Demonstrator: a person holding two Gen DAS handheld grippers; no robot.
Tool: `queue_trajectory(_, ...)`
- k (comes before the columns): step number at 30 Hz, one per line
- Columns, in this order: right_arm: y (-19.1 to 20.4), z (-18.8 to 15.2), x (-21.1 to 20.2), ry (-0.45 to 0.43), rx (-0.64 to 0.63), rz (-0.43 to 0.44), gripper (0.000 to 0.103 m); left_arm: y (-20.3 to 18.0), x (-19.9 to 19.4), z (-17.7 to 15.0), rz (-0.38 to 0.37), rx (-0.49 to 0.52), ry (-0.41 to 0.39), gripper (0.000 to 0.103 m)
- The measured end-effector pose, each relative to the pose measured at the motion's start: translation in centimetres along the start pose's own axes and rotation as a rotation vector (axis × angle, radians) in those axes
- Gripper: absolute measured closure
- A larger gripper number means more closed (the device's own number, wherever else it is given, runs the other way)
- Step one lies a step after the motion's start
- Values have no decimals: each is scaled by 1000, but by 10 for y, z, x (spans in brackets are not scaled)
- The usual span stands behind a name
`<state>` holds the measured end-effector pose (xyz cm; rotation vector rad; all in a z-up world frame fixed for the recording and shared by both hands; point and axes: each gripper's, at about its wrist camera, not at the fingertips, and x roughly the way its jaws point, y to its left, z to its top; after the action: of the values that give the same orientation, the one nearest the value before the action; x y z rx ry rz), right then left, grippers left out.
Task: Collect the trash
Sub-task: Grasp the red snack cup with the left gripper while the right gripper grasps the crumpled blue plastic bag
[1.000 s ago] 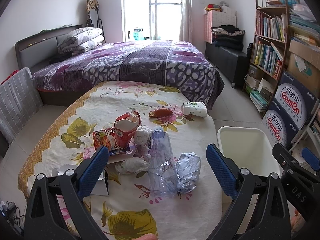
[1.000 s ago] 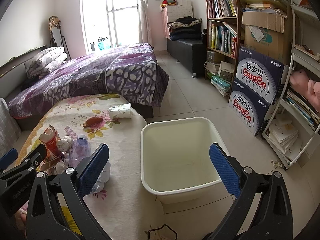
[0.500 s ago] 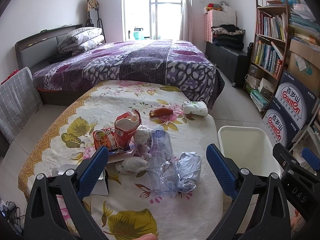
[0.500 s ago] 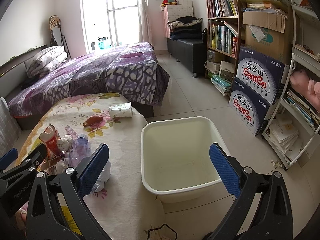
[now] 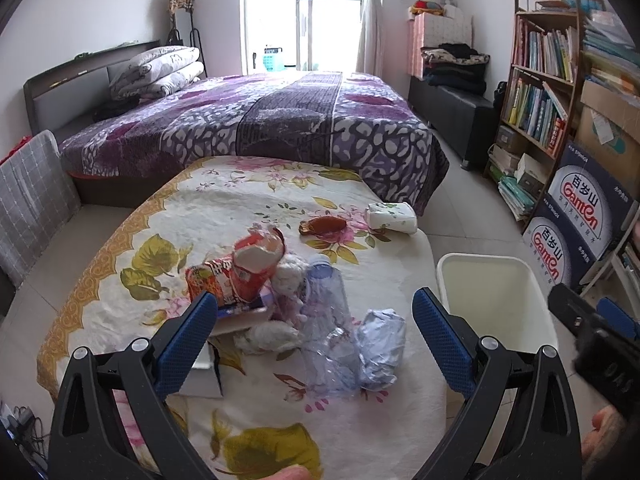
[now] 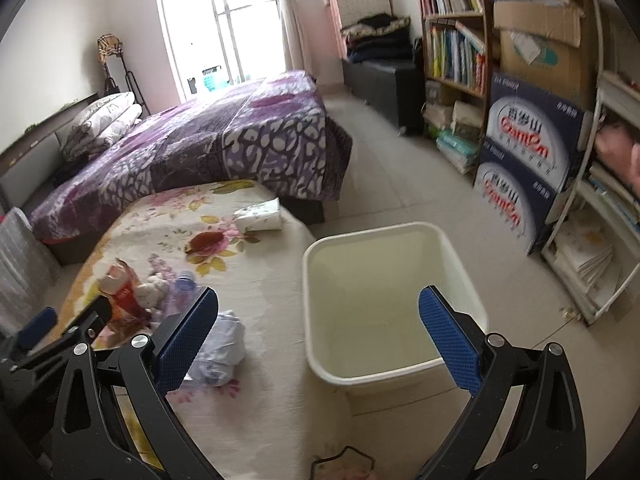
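Note:
A pile of trash lies on the floral-covered table (image 5: 280,420): a torn red cup (image 5: 252,270), a crushed clear bottle (image 5: 328,320), a crumpled pale wrapper (image 5: 380,350), white tissue wads (image 5: 268,336) and a brown wrapper (image 5: 322,226). My left gripper (image 5: 316,336) is open and empty, just short of the pile. A white bin (image 6: 384,304) stands on the floor right of the table and looks empty. My right gripper (image 6: 320,332) is open and empty above the bin's near left rim. The bin also shows in the left wrist view (image 5: 496,300).
A tissue pack (image 5: 390,218) lies at the table's far right corner. A purple bed (image 5: 260,120) stands behind the table. Bookshelves (image 6: 452,40) and stacked water boxes (image 6: 524,160) line the right wall. A grey chair (image 5: 32,196) is at the left.
My right gripper has swung and tilted left towards the table; its view is blurred. My left gripper has stayed almost still.

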<state>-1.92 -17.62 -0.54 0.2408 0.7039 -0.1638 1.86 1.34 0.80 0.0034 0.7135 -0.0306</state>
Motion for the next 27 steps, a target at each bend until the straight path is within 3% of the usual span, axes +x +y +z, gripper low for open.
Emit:
queue_trajectory(11,28,16,41,191,13,78,7,63,39,43,38,-20,140,8)
queue_trajectory(21,26,-1,110,438,81,111,7,93,107,41,-149,-173,429,8)
queue_trajectory(24,31,-2,120,467,69,124,7,92,116,45,-167,-196,437,8)
queue_trajectory(27,38,-1,130,492,53,152,7,84,122,52,-158,-130,417,8)
